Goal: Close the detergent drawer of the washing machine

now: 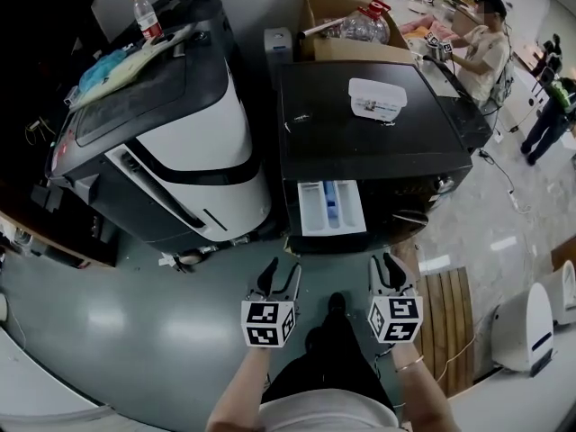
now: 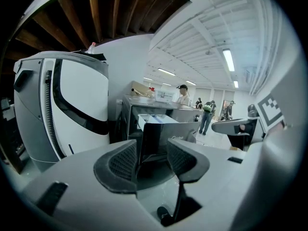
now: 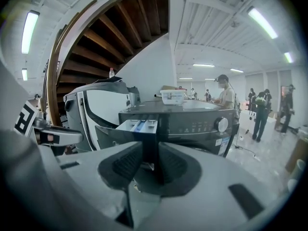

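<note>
Drawer out, both tongs empty and short of it.
You held the left gripper [image 1: 280,277] and right gripper [image 1: 387,273] with jaws apart, gripping nothing, above grey floor [image 1: 135,331], with open room ahead. The drawer [image 1: 331,207] stuck out of the washer [image 1: 369,133] front toward you, long axis front-to-back. A white machine [image 1: 180,151] stood just left, wooden slats [image 1: 447,318] to your right.

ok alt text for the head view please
A dark washing machine with its white detergent drawer pulled out, seen from above. Below it, the left gripper and right gripper hang open and empty, short of the drawer.
</note>
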A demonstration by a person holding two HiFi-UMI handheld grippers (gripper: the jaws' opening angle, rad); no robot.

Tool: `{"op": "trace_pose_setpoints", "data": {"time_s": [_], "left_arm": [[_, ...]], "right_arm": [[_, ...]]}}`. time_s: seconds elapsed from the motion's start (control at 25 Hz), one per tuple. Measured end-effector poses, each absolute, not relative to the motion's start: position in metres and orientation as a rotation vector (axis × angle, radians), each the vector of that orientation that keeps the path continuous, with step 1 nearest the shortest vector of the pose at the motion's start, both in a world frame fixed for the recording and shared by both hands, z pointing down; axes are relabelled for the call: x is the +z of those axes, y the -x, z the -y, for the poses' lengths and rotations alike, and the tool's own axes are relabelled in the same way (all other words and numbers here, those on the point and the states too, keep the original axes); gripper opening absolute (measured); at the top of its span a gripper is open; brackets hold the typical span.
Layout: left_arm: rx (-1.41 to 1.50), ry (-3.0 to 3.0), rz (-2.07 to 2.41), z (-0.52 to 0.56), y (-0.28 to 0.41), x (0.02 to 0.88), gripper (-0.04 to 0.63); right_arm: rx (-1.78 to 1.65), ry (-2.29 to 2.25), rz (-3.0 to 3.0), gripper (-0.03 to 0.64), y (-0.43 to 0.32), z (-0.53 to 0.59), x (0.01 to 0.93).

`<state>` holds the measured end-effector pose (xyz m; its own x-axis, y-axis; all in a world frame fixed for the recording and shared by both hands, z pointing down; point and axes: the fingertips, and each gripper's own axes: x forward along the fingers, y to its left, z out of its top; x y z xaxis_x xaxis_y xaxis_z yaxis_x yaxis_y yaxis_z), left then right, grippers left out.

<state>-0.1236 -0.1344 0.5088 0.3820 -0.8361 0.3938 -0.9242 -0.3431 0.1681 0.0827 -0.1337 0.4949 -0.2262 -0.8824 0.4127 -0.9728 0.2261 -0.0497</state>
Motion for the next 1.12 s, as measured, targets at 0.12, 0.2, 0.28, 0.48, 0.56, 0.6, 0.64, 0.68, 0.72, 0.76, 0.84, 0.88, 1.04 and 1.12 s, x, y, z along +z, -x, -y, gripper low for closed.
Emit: {"op": "trace_pose_setpoints", "data": {"time_s": [0.12,0.2,0.28,0.48,0.56,0.6,0.64,0.68,0.72,0.76,0.84,0.88,1.04,1.12], "left_arm": [[0.361,-2.277,1.521,0.141,0.122,0.518,0.175],[0.366,-2.267,1.516,0.146,0.121,0.522,0.175],[0.360,-2.259,1.509,0.152,0.121,0.527,0.175],[0.388,-2.241,1.496,0.164,0.117,0.540,0.175],[0.394,-2.229,1.498,0.167,0.116,0.544,0.174],[0.396,-2.224,1.499,0.169,0.116,0.546,0.173],[0.398,-2.220,1.499,0.170,0.116,0.547,0.173],[0.399,-2.217,1.499,0.172,0.116,0.548,0.173],[0.400,-2.215,1.499,0.174,0.115,0.549,0.173],[0.402,-2.214,1.498,0.176,0.115,0.550,0.173],[0.407,-2.215,1.497,0.179,0.113,0.552,0.169],[0.409,-2.215,1.494,0.180,0.112,0.553,0.168],[0.409,-2.216,1.481,0.182,0.108,0.557,0.146],[0.413,-2.217,1.476,0.184,0.107,0.558,0.143]], "right_arm": [[0.460,-1.716,2.197,0.092,-0.081,0.141,0.506],[0.477,-1.705,2.194,0.092,-0.079,0.144,0.512],[0.492,-1.700,2.192,0.092,-0.078,0.149,0.518],[0.531,-1.677,2.184,0.092,-0.078,0.161,0.532],[0.538,-1.665,2.185,0.092,-0.078,0.165,0.537],[0.541,-1.660,2.187,0.092,-0.079,0.167,0.538],[0.543,-1.656,2.189,0.092,-0.079,0.168,0.539],[0.545,-1.655,2.192,0.092,-0.079,0.169,0.540],[0.547,-1.653,2.196,0.091,-0.079,0.171,0.541],[0.549,-1.649,2.200,0.092,-0.079,0.172,0.541],[0.548,-1.635,2.209,0.092,-0.077,0.173,0.542],[0.543,-1.626,2.212,0.091,-0.076,0.173,0.542],[0.539,-1.595,2.224,0.091,-0.074,0.175,0.545],[0.544,-1.583,2.229,0.091,-0.073,0.176,0.547]]}}
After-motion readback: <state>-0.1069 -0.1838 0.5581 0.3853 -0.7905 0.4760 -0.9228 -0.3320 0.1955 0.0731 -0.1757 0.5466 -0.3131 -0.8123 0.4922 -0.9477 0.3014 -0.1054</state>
